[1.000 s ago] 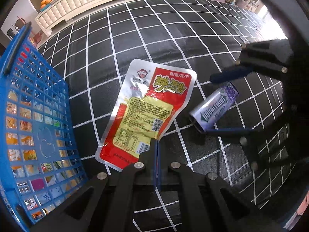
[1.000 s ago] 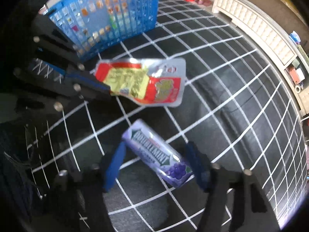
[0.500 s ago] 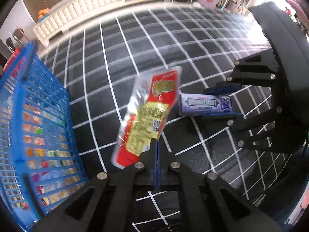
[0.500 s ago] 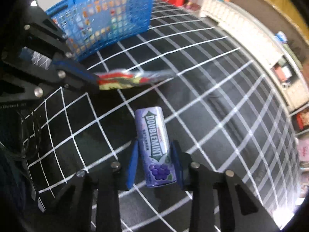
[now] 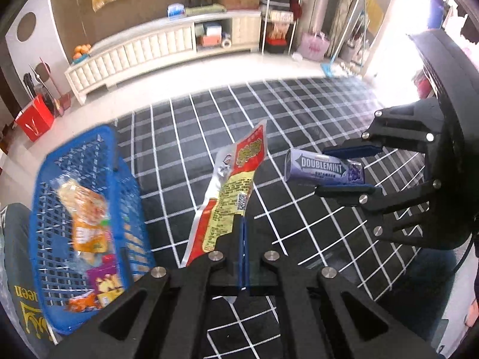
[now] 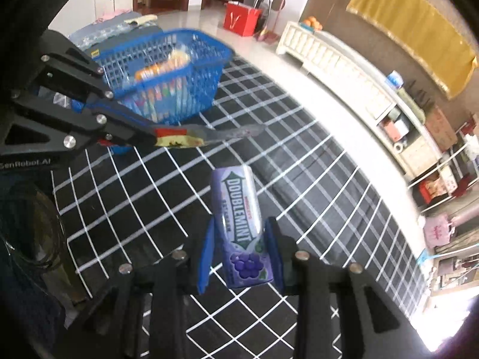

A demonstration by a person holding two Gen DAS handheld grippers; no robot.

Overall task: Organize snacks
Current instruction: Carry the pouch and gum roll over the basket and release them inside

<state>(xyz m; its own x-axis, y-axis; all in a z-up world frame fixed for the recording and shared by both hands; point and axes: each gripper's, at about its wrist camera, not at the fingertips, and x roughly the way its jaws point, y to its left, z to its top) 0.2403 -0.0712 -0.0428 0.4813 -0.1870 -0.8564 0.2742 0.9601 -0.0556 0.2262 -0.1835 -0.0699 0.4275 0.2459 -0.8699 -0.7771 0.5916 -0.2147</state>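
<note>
Two snacks were in the air at once, and that was where we judged the risk lay. Our left gripper (image 5: 243,233) was pinched flat on the lower edge of the red and yellow snack pouch (image 5: 230,191), which stood up and leaned away over the checked mat (image 5: 299,113). With so small a bite on a floppy foil edge, we thought a quick swing toward the basket could let the pouch slide out or fold over. Our right gripper (image 6: 242,257) was clamped on the grape end of the purple Doublemint pack (image 6: 239,224), most of the pack jutting forward past the fingers (image 6: 206,251). Held that near one end, it could pivot or slip if knocked. The two grippers were close together, so we also feared a collision on the way to the same target.

The blue plastic basket (image 5: 119,179) sat on the mat to our left, well apart from both held items. It already held an orange packet (image 5: 86,218) and a purple one (image 5: 104,281), with other wrappers too blurred to name.
</note>
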